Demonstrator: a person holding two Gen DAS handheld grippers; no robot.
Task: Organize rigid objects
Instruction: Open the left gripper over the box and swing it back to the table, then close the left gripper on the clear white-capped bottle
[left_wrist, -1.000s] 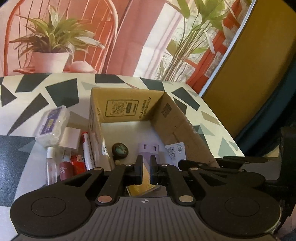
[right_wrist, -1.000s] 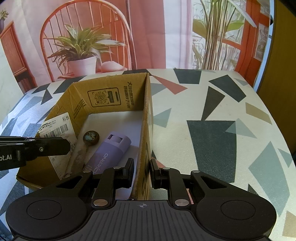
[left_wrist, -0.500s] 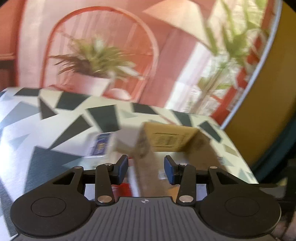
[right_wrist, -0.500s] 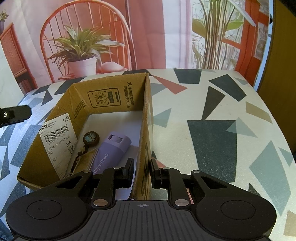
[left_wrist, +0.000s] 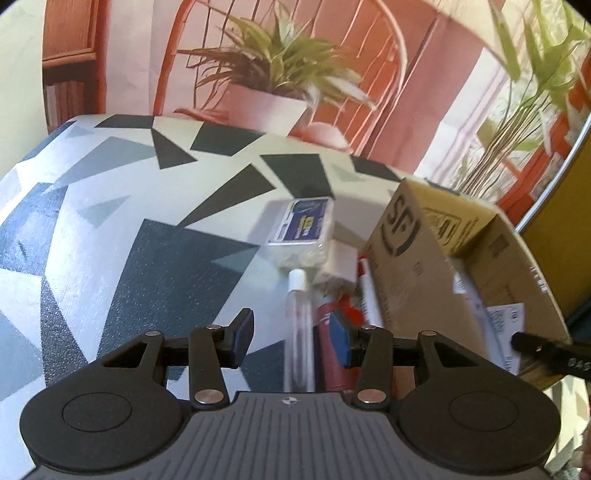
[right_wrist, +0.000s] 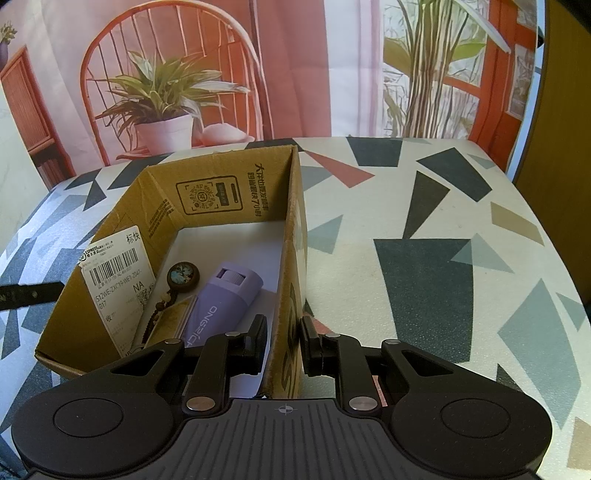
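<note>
my right gripper (right_wrist: 282, 341) is clamped on the right wall of the open brown cardboard box (right_wrist: 221, 192), which holds a lilac plastic bottle (right_wrist: 225, 299) and a round beaded charm (right_wrist: 183, 275). my left gripper (left_wrist: 291, 338) is spread with nothing pinched, over a clear thin tube (left_wrist: 297, 325) beside a dark red tube (left_wrist: 328, 354) outside the box.

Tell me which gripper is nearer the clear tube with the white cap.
Left. The left gripper is open right over the clear tube lying outside the cardboard box; the right gripper is clamped on the box's opposite wall.
</note>
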